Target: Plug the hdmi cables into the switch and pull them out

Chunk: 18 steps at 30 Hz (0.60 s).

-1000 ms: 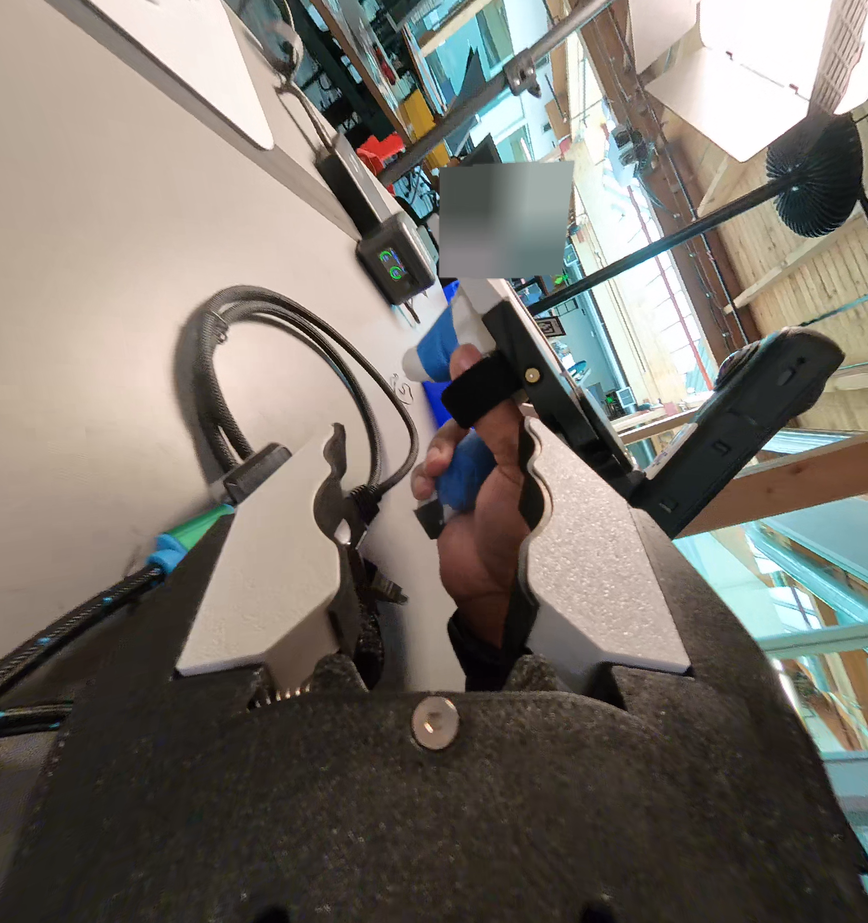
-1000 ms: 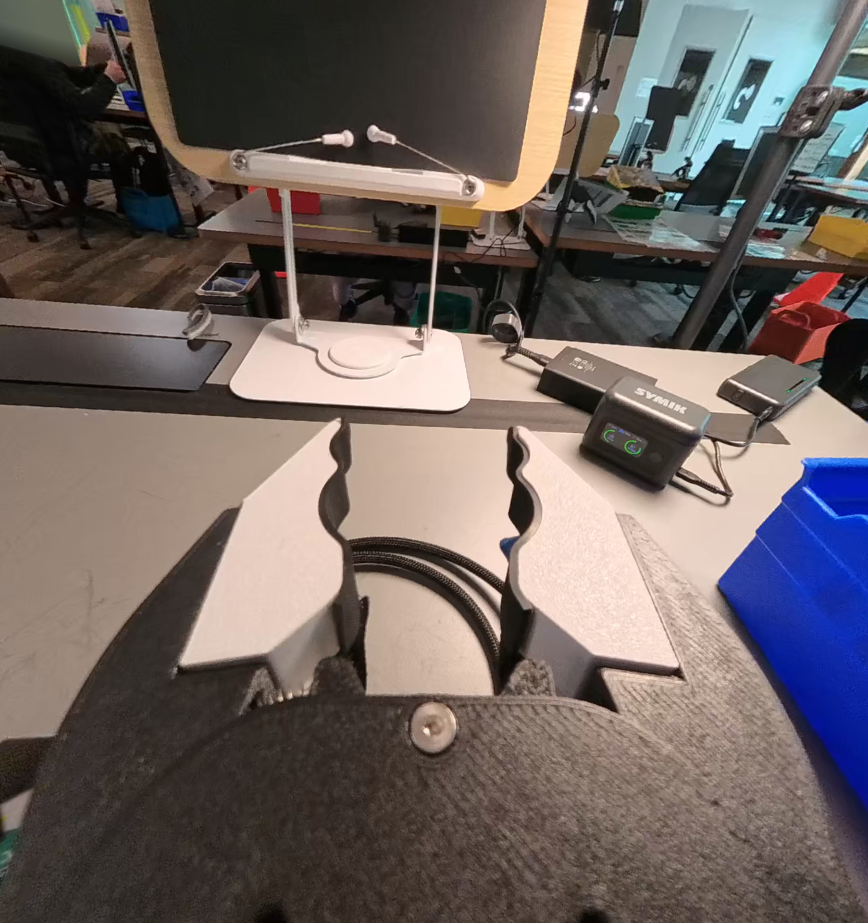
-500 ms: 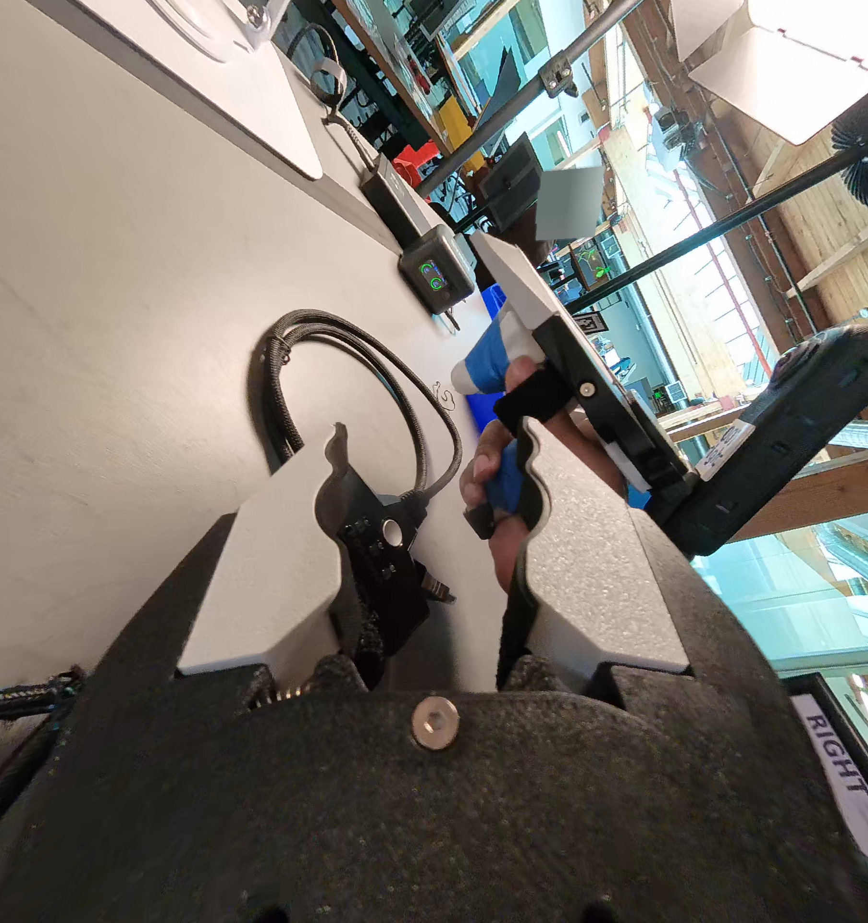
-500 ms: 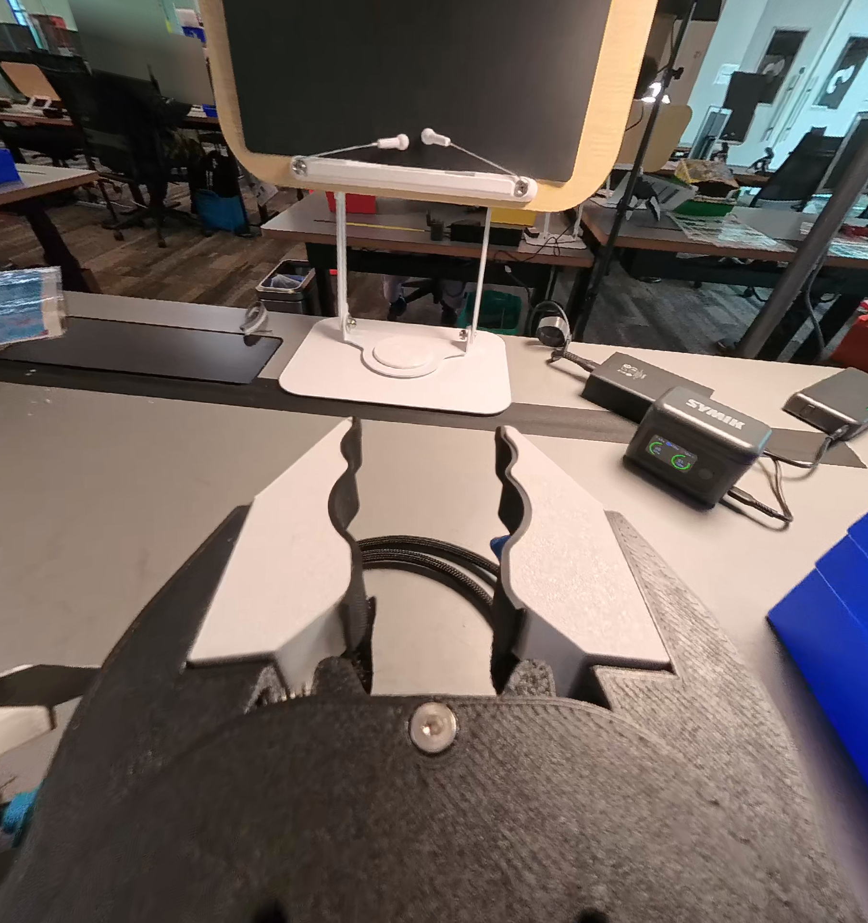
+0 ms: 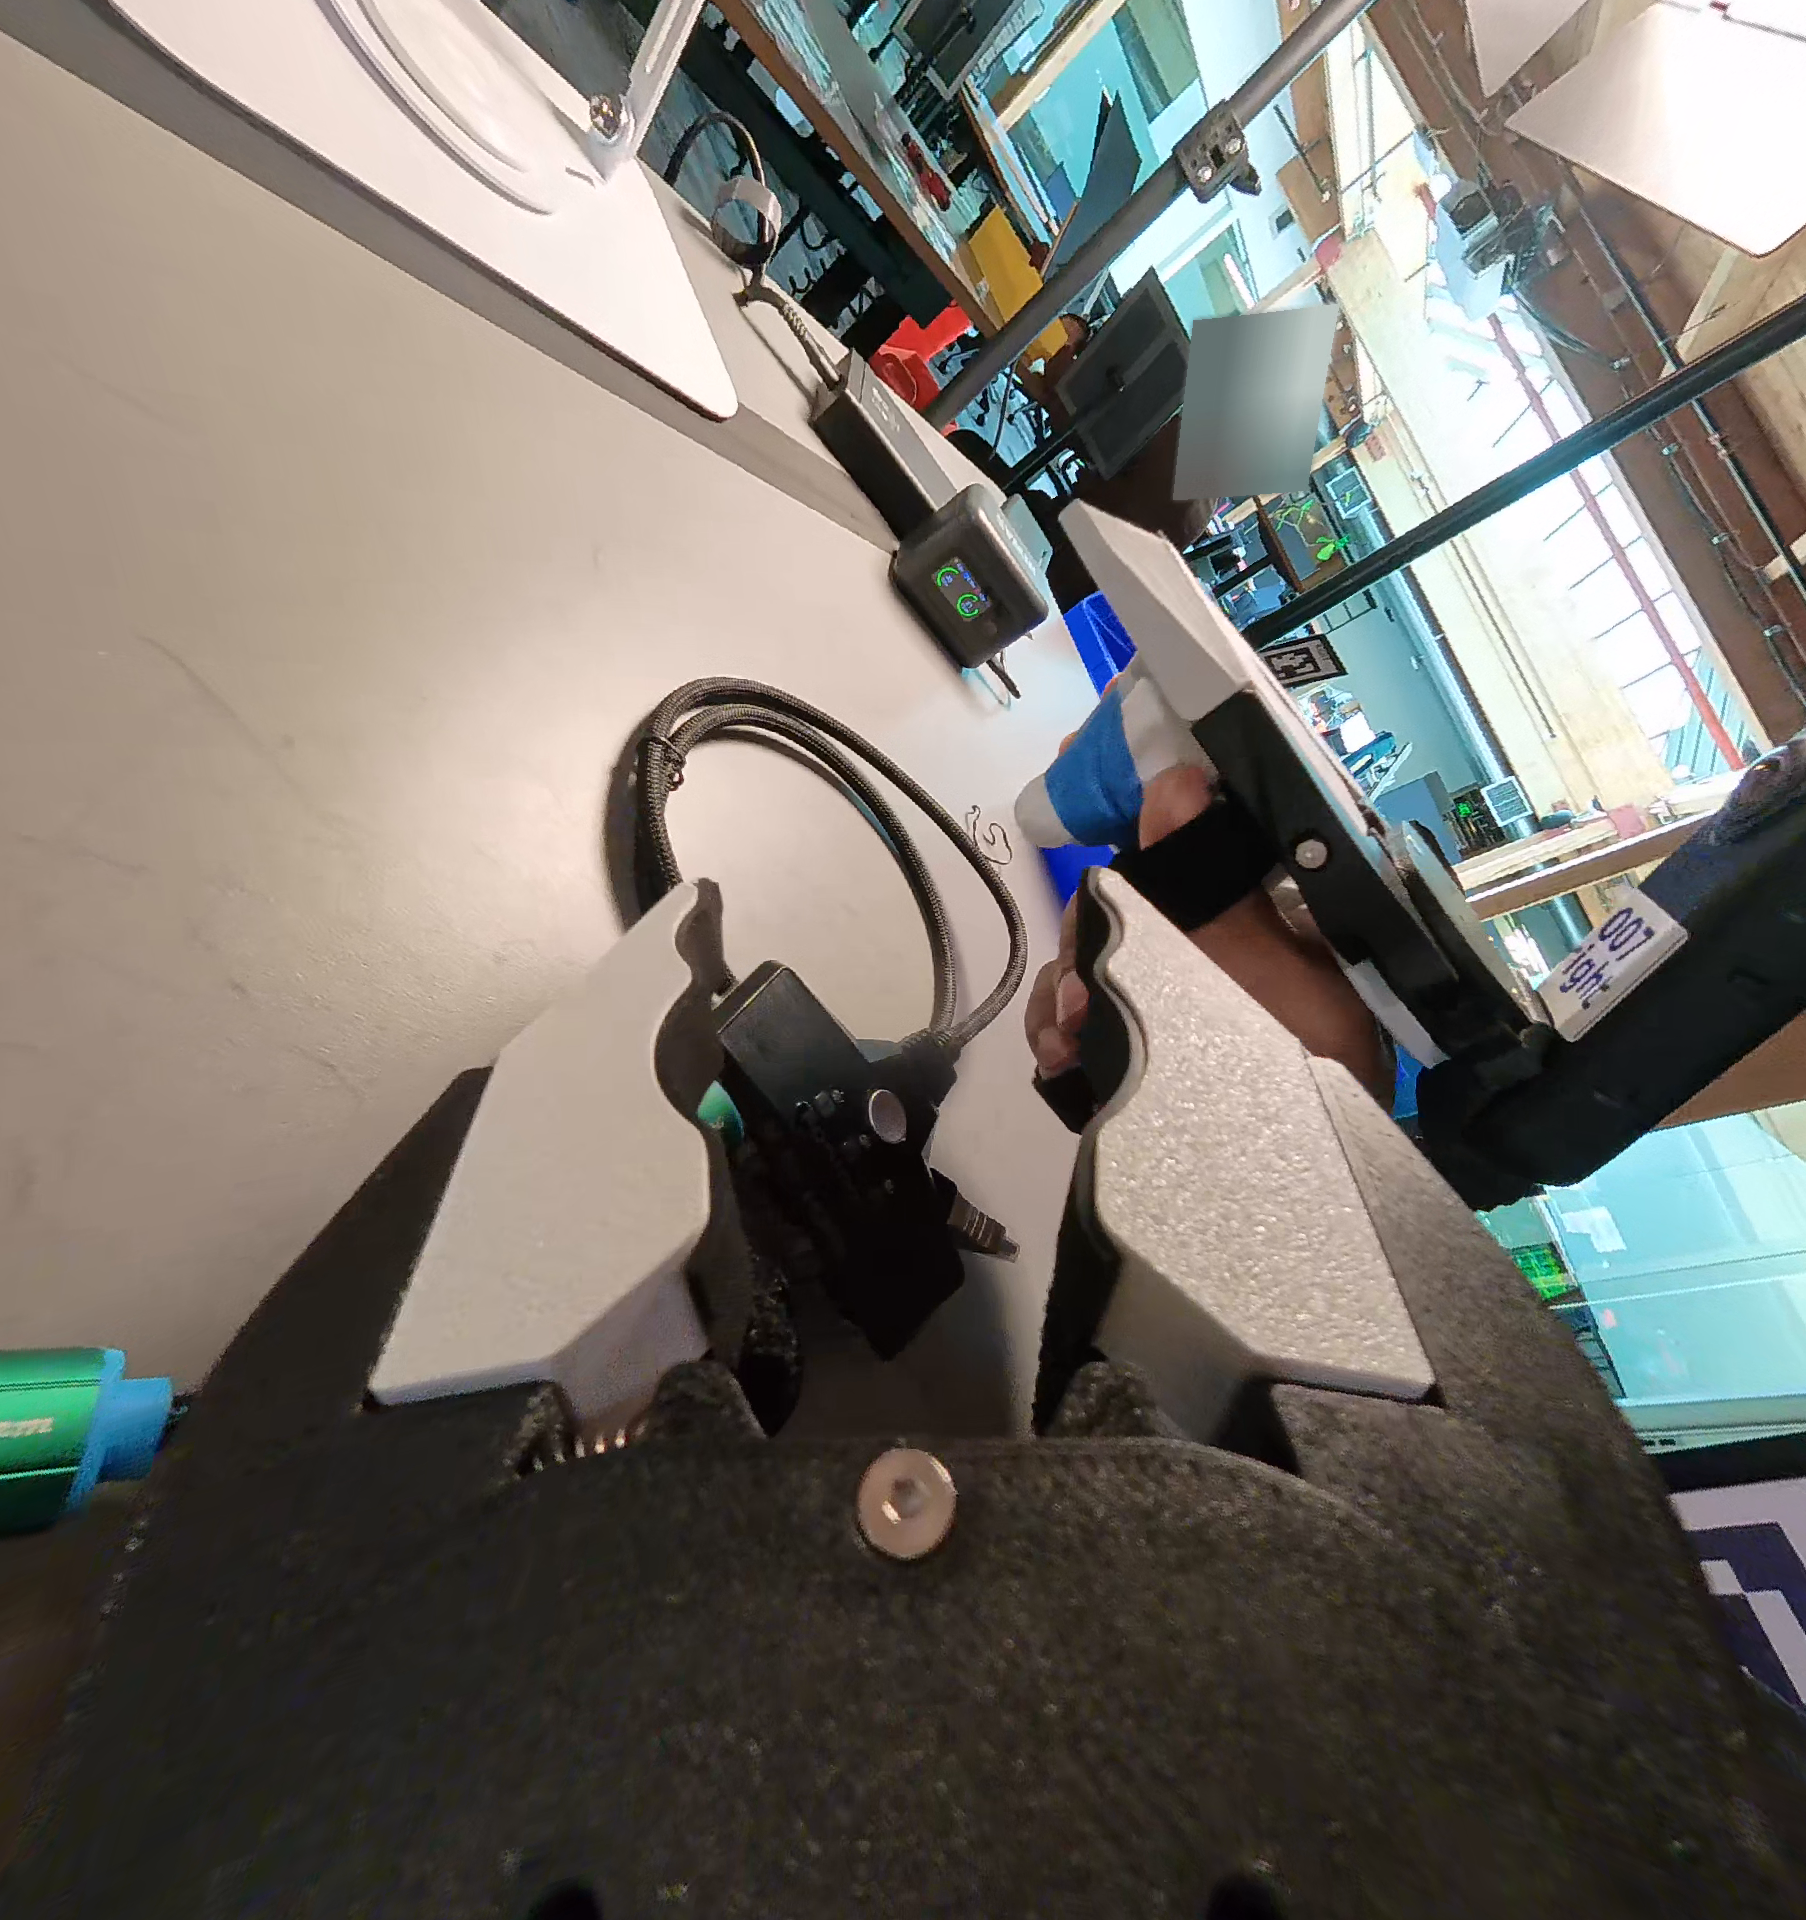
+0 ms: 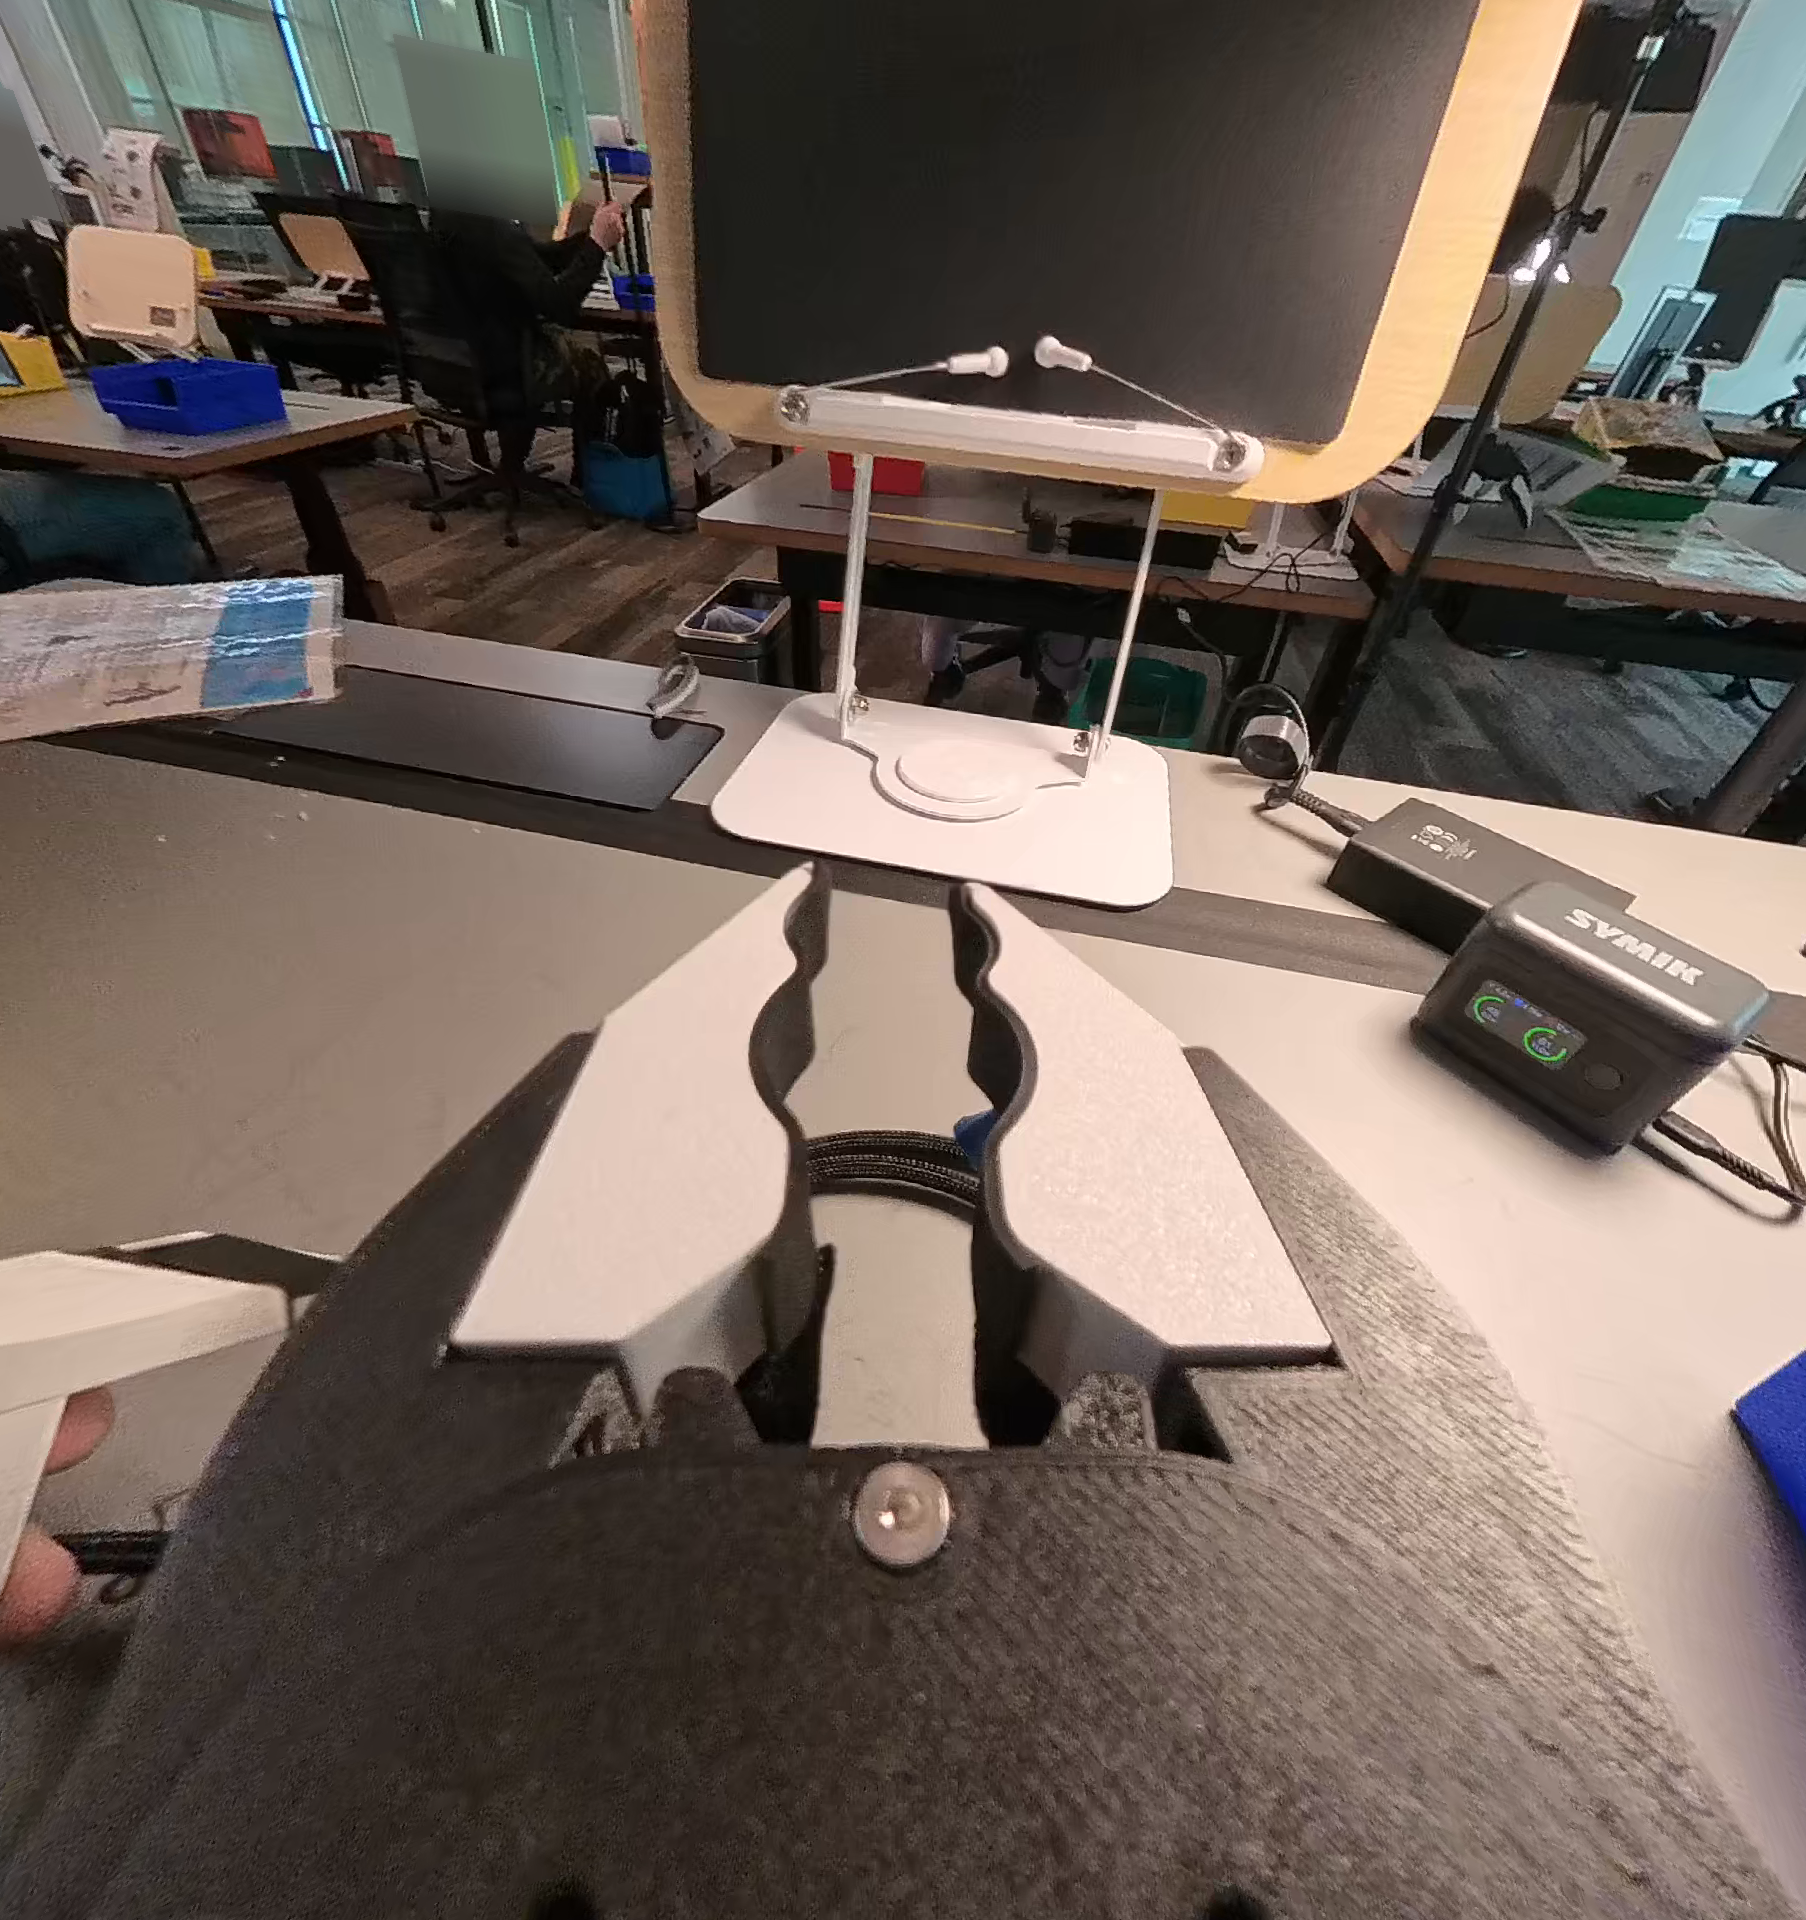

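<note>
Left claw (image 5: 894,914): spread; black switch (image 5: 837,1153) beside its left finger, braided cable (image 5: 940,894) looped ahead on desk (image 5: 255,727). Right claw (image 6: 886,904): narrowly parted, pinching nothing.

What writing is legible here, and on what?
I won't repeat wording; it stands on:
Grey charger: brand on top, lit screen.
Black power brick: small white print.
Green plug: blurred lettering.
White sticker on right gripper: handwritten.
</note>
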Available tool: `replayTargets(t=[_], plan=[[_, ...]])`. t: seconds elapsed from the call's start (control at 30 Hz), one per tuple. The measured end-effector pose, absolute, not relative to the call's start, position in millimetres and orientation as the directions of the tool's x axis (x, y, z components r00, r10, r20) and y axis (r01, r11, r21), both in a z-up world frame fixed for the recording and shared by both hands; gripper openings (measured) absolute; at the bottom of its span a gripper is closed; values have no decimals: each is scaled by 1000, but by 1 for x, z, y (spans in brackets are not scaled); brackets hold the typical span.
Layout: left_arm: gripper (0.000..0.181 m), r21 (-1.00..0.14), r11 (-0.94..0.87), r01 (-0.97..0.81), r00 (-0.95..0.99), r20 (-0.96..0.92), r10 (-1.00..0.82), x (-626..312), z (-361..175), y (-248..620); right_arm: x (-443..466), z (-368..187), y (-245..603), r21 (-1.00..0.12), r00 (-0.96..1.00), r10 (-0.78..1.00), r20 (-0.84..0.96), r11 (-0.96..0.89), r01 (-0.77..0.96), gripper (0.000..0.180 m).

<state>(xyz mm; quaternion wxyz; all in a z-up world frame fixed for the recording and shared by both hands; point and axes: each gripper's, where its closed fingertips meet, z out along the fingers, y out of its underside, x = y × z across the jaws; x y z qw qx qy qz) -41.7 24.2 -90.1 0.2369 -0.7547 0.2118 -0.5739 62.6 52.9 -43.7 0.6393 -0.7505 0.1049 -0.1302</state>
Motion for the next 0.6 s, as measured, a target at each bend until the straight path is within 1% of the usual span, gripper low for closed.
replayTargets(t=[0.03, 0.07, 0.1, 0.17, 0.23, 0.27, 0.3, 0.33, 0.43, 0.6], plan=[[68, -600, -798, -48, 254, 765, -591, -42, -91, 25, 61, -43, 53, -987, 946, -316, 68, -158, 18, 22], [68, -600, -799, -48, 257, 765, -590, -42, -92, 26, 60, -42, 53, -988, 946, -314, 75, -155, 27, 5], [68, -598, -800, -48, 258, 766, -588, -43, -92, 26, 59, -41, 53, -988, 946, -314, 80, -154, 32, 1], [68, -597, -801, -46, 258, 768, -586, -43, -93, 26, 58, -42, 53, -987, 946, -316, 74, -157, 25, 2], [68, -598, -800, -45, 259, 767, -587, -43, -93, 27, 55, -41, 54, -988, 952, -300, 62, -155, 16, 15], [68, -598, -800, -45, 258, 767, -587, -43, -93, 27, 53, -41, 54, -987, 954, -293, 64, -157, 18, 11], [68, -597, -801, -44, 259, 767, -587, -43, -93, 27, 53, -41, 55, -987, 953, -296, 69, -159, 22, 2], [68, -597, -801, -44, 258, 768, -586, -43, -93, 27, 53, -41, 55, -986, 951, -301, 71, -163, 22, 2], [68, -584, -811, -37, 257, 778, -573, -43, -95, 28, 54, -42, 55, -985, 945, -321, 61, -170, 5, 10], [67, -547, -837, -26, 247, 807, -536, -43, -99, 30, 62, -42, 52, -982, 917, -391, 85, -190, 10, 10]])
